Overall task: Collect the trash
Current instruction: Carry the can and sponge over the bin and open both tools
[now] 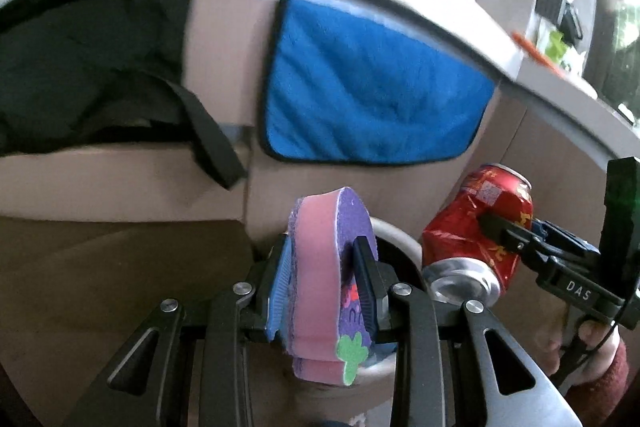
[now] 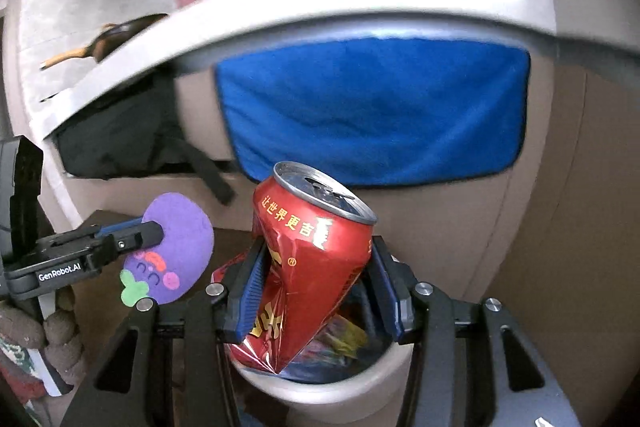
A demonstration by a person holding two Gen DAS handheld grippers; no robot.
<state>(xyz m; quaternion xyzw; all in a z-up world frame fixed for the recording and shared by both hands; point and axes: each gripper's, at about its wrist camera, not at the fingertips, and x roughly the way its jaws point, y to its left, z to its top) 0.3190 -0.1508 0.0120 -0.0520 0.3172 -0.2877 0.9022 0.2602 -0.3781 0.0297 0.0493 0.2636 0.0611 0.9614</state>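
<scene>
My left gripper (image 1: 320, 267) is shut on a purple and pink sponge (image 1: 320, 267) with a green leaf. It shows as a purple disc in the right wrist view (image 2: 176, 251), held by the left gripper (image 2: 154, 231). My right gripper (image 2: 316, 279) is shut on a crushed red can (image 2: 316, 255) and holds it above a beige trash bin (image 2: 320, 395) with wrappers inside. The can also shows in the left wrist view (image 1: 476, 227), with the right gripper (image 1: 486, 223) on it, over the bin's rim (image 1: 400, 235).
A blue cloth (image 1: 372, 87) (image 2: 376, 115) hangs from the edge of a grey counter (image 2: 320, 15). A black bag (image 1: 80, 67) (image 2: 120, 139) sits in a recess under the counter, its strap hanging down. Beige cabinet fronts stand behind the bin.
</scene>
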